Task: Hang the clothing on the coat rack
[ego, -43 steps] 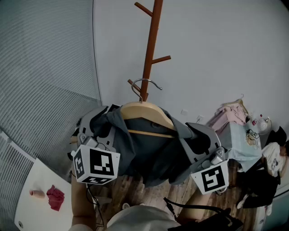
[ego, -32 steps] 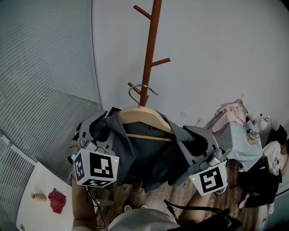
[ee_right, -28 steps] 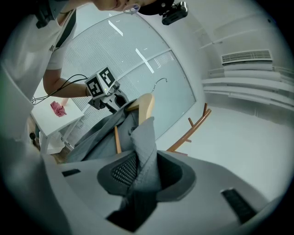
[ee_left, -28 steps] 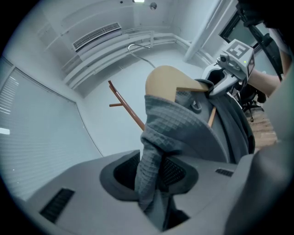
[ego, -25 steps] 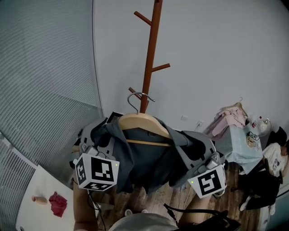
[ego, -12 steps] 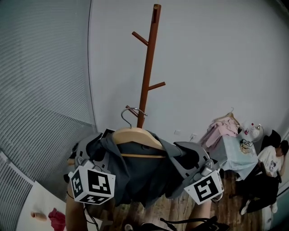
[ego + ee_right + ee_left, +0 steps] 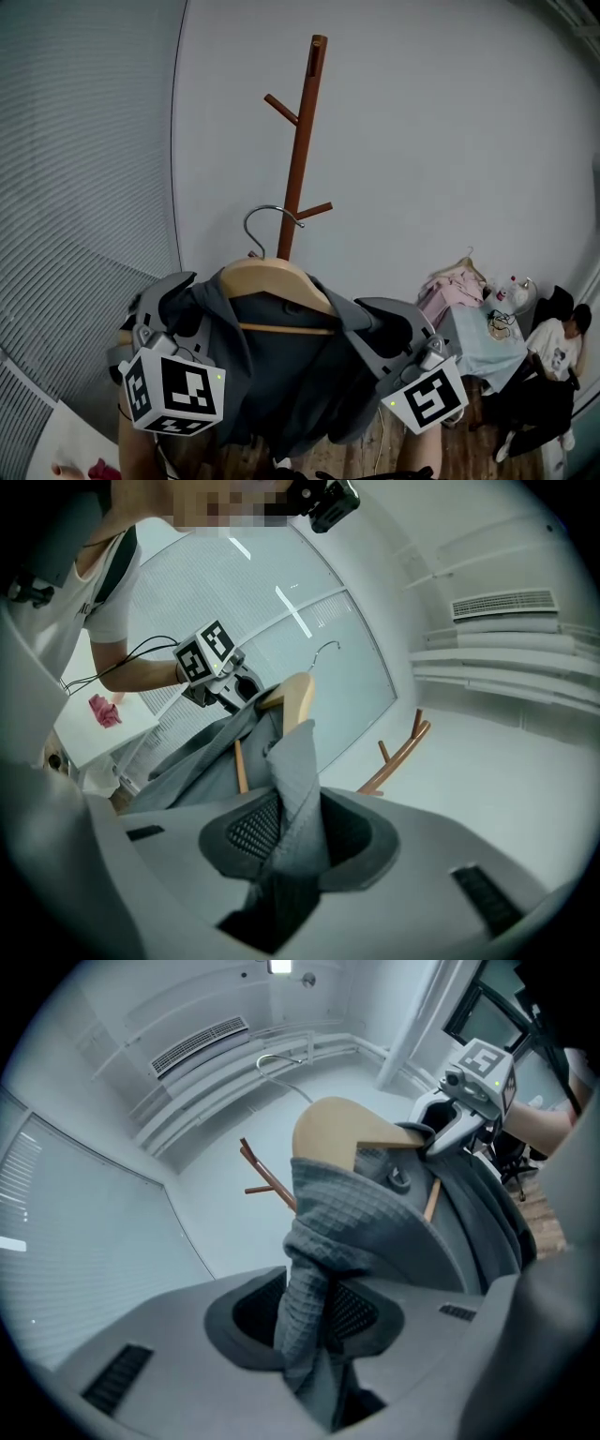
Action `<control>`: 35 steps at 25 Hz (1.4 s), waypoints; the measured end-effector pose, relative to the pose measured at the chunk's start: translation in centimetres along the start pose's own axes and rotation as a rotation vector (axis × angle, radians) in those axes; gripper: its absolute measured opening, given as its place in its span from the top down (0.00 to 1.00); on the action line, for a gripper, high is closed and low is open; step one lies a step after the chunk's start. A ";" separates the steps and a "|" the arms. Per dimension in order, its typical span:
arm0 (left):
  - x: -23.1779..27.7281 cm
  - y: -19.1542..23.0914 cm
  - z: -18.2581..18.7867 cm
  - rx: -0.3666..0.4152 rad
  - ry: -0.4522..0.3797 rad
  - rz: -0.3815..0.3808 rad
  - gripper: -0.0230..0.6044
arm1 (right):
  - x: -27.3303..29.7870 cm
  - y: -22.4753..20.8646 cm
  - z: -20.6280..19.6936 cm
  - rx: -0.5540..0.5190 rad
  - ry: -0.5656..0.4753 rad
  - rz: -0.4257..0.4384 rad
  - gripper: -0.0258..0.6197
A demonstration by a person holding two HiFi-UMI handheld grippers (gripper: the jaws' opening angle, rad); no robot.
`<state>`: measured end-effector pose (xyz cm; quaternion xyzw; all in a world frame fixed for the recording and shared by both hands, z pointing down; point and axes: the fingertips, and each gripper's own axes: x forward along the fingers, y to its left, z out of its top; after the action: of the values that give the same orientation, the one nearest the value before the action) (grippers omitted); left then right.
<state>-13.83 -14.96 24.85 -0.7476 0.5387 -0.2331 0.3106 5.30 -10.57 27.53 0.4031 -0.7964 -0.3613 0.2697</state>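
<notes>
Shirt (image 7: 281, 375), grey, draped on wooden hanger (image 7: 267, 279), held up near coat rack (image 7: 298, 141). Left gripper (image 7: 305, 1321) clamps one shoulder fold, right gripper (image 7: 291, 841) the other. Hanger hook sits just beside the pole.

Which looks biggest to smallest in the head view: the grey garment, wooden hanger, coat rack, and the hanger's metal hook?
1. grey garment: broadest.
2. coat rack: tall but thin, and farther away, so true size unsure.
3. wooden hanger.
4. metal hook.
</notes>
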 end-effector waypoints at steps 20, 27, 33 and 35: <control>8.9 6.1 5.7 0.036 -0.016 0.116 0.77 | 5.7 -11.8 0.7 -0.052 -0.252 -0.041 0.78; 13.8 8.6 8.3 0.044 0.001 0.121 0.77 | 8.1 -17.8 3.3 0.008 -0.505 -0.046 0.78; 13.3 8.6 8.4 0.044 0.010 0.131 0.77 | 8.1 -17.5 3.3 -0.043 -0.517 -0.025 0.78; 13.3 8.7 8.5 0.041 0.012 0.133 0.77 | 8.1 -17.5 3.1 -0.052 -0.503 -0.025 0.78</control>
<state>-9.64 -27.71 12.89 -0.7021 0.5842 -0.2276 0.3375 6.57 -23.47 12.92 0.3032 -0.8239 -0.4739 0.0690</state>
